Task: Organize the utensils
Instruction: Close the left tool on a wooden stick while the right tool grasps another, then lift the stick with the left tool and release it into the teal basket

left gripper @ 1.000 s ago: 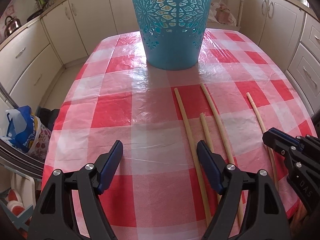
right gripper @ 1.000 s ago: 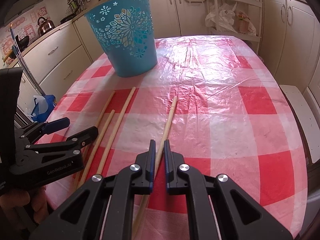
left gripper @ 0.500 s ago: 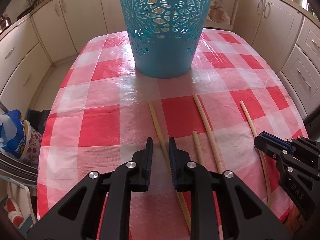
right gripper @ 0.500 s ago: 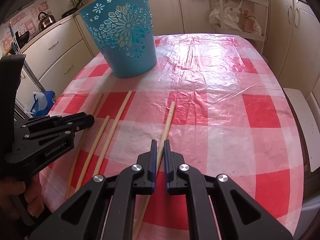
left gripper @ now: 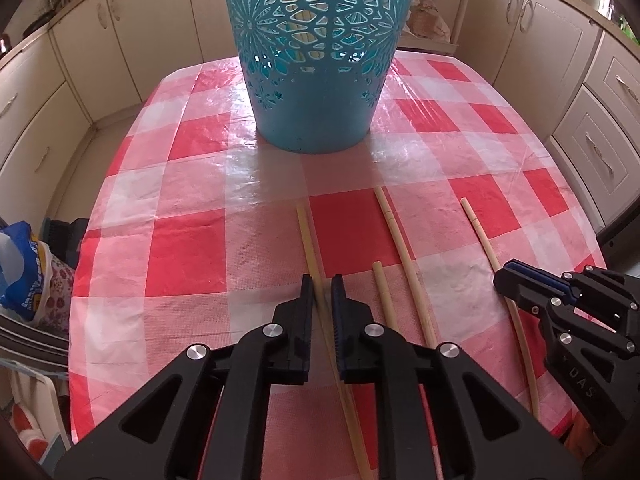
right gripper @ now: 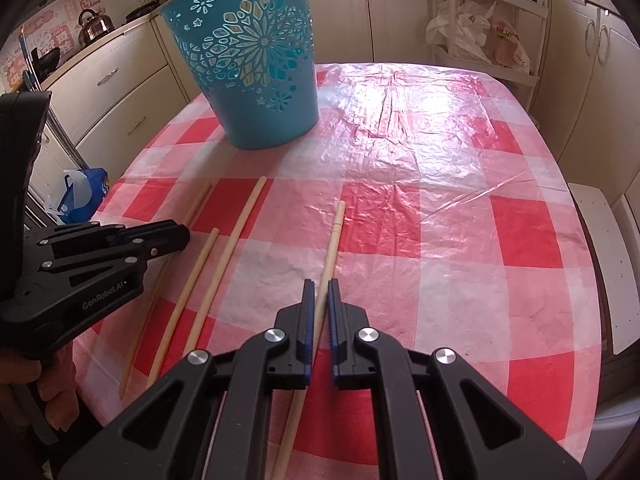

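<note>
Four long wooden sticks are seen lying on a table [left gripper: 192, 240] covered with a red-and-white checked plastic cloth, in a kitchen with cream cabinets [left gripper: 540, 24].

In the left wrist view, the left gripper [left gripper: 322, 280] fills the lower centre of the frame. Its jaws have just been closing and are now pinched on the leftmost stick [left gripper: 306, 232], which runs between the pads and up toward the middle of the picture. A shorter stick [left gripper: 384, 296] and a longer stick [left gripper: 404, 252] are seen just to its right, apart from each other. At the top centre a turquoise plastic basket [left gripper: 312, 120] with cut-out flower patterns stands upright on the cloth, well beyond the stick tips.

In the right wrist view, the right gripper [right gripper: 318, 284] is shown at the lower centre, its jaws pressed onto the rightmost stick [right gripper: 334, 240], which extends up from the pads. The other gripper is seen at the left edge, held by a person's hand [right gripper: 56, 396] at the lower left. A blue plastic bag [right gripper: 84, 190] is visible beyond the table's left edge, and a kettle [right gripper: 94, 26] sits on the counter at the upper left.
</note>
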`<state>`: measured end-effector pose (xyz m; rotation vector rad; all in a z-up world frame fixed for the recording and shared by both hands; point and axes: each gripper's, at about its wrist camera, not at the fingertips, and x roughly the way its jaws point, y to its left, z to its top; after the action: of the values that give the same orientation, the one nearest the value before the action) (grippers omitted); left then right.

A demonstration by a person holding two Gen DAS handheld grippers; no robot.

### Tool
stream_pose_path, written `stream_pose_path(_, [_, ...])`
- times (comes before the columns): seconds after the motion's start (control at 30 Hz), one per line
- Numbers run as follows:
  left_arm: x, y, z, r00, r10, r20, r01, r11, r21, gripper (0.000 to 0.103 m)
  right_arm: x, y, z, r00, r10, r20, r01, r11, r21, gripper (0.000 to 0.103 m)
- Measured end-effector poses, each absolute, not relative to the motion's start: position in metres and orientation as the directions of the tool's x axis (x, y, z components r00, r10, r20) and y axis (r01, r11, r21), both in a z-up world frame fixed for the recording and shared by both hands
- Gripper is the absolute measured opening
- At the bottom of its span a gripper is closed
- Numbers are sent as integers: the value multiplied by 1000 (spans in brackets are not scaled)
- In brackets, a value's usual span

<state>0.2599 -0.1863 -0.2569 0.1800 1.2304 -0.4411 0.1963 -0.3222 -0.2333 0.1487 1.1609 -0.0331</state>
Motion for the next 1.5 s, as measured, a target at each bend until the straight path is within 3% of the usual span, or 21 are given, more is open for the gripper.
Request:
stream_pose_path(0.33, [239, -171, -233, 391, -243, -888, 399, 914, -75, 5, 173, -326, -229, 441, 57, -896, 192, 969, 156, 6])
stream_pose_path(0.6, [210, -157, -190, 534, -282, -797, 389, 919, -64, 5, 151, -329, -216, 527, 63, -848, 255, 940, 228, 6])
stream_pose_path(0.8, [193, -144, -161, 609, -357, -708, 394, 911, -121, 5, 146, -329, -189, 606, 57, -793, 268, 924, 272, 6])
stream_pose_path(1.07, [186, -124, -133, 659, -388, -645, 373, 913, -168, 5, 150, -321, -190, 575, 32, -817, 233, 952, 201, 6])
stream_pose_path(1.1, [185, -121, -131, 662, -389, -641, 372, 913, -170, 5, 153, -320, -193, 561, 29, -827, 223, 957, 185, 7])
stream_pose_path(1.2, [185, -115, -130, 662, -393, -638, 364, 913, -184, 5, 162, -315, -198, 543, -9, -840, 195, 974, 116, 28])
stream_pose_path(1.23, [185, -114, -131, 661, -396, -638, 363, 912, -191, 5, 167, -313, -199, 537, -19, -843, 182, 979, 94, 28])
stream_pose_path(1.4, [188, -109, -135, 659, -397, -638, 351, 913, -206, 5, 194, -305, -226, 413, -60, -909, 126, 992, -8, 27])
stream_pose_path(1.5, [188, -106, -133, 667, -405, -625, 350, 911, -217, 5, 192, -300, -234, 396, -92, -914, 105, 993, -54, 9])
